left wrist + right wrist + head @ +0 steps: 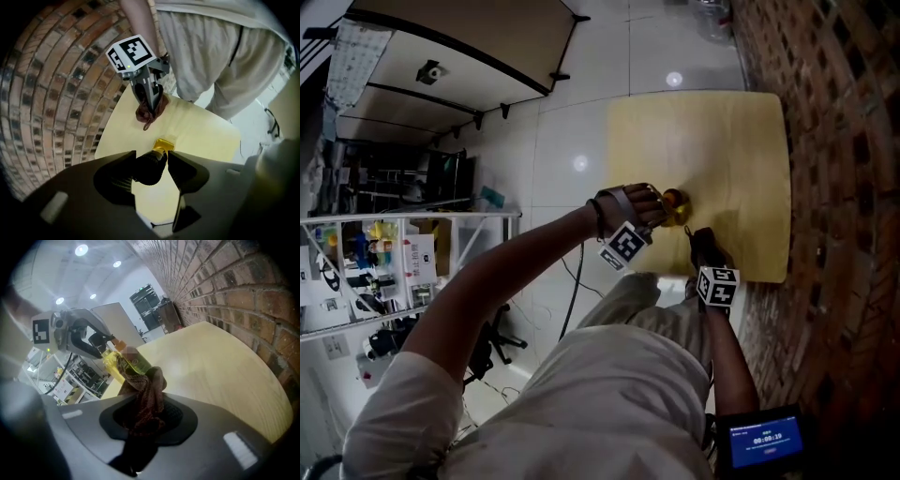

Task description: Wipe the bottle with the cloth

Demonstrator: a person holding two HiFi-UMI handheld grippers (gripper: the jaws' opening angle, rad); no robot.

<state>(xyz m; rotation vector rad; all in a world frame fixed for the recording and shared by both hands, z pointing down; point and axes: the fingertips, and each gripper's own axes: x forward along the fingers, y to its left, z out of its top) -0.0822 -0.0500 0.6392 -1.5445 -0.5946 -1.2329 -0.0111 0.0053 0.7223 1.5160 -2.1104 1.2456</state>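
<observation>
The brick wall [834, 141] runs along the right side of the bottle [112, 363], and the pale yellow tabletop [722, 141] spreads beneath and beyond it, with the bottle over the part nearest you.

Your left tongs [151, 155] come down on the bottle from above. They are closed on its dark cap [149, 171], one jaw pressing each side, so you hold the bottle by its top. In the right gripper view it leans rather than standing straight, and its base is hidden, so you cannot tell whether it rests on the tabletop.

Your right tongs [145, 399] sit just beside the bottle on your side of it. They are clamped on a dark reddish patterned cloth [150, 385], which bunches up out of the jaws. The cloth's upper fold lies against the lower body of the bottle.

The bottle's body shows clear yellow all through, with an orange collar [119, 344] under the cap. Whether that yellow is liquid inside or the plastic itself cannot be told.
</observation>
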